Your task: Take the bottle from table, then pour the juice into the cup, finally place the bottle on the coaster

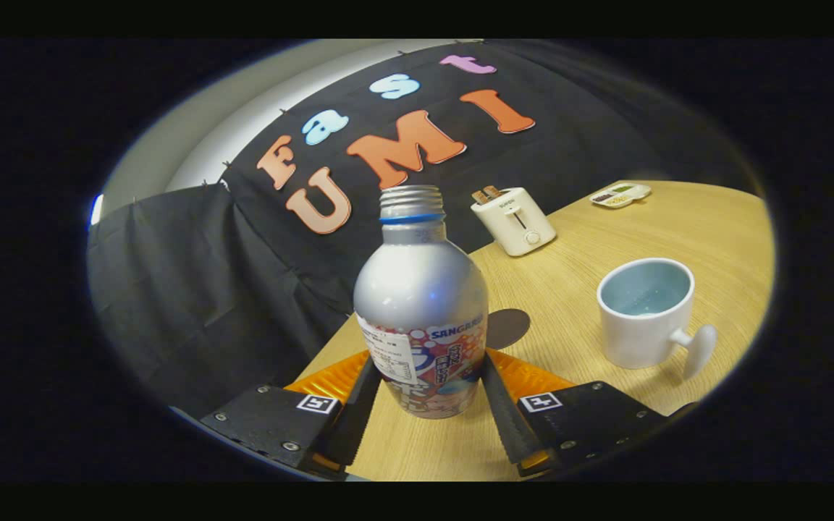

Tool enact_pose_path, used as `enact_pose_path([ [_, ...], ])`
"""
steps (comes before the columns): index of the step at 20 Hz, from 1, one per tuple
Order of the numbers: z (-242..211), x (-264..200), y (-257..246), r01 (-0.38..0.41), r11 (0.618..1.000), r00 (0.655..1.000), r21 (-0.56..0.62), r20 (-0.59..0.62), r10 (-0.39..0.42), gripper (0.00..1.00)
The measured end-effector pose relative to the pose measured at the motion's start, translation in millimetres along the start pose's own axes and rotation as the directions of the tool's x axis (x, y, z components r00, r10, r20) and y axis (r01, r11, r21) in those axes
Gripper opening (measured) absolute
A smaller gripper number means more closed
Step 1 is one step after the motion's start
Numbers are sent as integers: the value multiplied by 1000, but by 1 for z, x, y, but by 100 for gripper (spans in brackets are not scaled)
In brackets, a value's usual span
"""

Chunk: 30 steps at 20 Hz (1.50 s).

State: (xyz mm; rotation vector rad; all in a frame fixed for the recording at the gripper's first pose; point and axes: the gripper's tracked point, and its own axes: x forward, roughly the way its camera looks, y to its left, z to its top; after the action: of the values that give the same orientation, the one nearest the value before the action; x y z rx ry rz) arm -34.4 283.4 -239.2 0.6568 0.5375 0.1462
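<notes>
A silver bottle (420,289) with a printed label, a blue neck ring and no cap stands upright between my fingers. My gripper (429,365) is shut on its lower body, one finger pressing each side. I cannot tell whether its base rests on the wooden table (576,253) or hangs just above it. A dark round coaster (510,325) lies just behind the bottle, partly hidden by it. To the right of the fingers stands a white cup (645,311) with a pale blue inside, its handle toward me.
A white toaster (512,219) with bread in its slots stands beyond the coaster near the cloth wall. A small tray (620,194) lies at the far side. The table's edge runs close on the left of the bottle.
</notes>
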Motion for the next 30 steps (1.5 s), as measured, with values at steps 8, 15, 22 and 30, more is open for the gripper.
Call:
enact_pose_path([
  [8,2,0,-5,-66,972,996,227,-43,78,76],
  [15,9,0,-8,-90,925,992,368,-51,116,74],
  [22,23,2,-5,-126,850,988,511,-12,154,74],
  [30,25,-2,4,-156,757,979,634,-2,204,73],
])
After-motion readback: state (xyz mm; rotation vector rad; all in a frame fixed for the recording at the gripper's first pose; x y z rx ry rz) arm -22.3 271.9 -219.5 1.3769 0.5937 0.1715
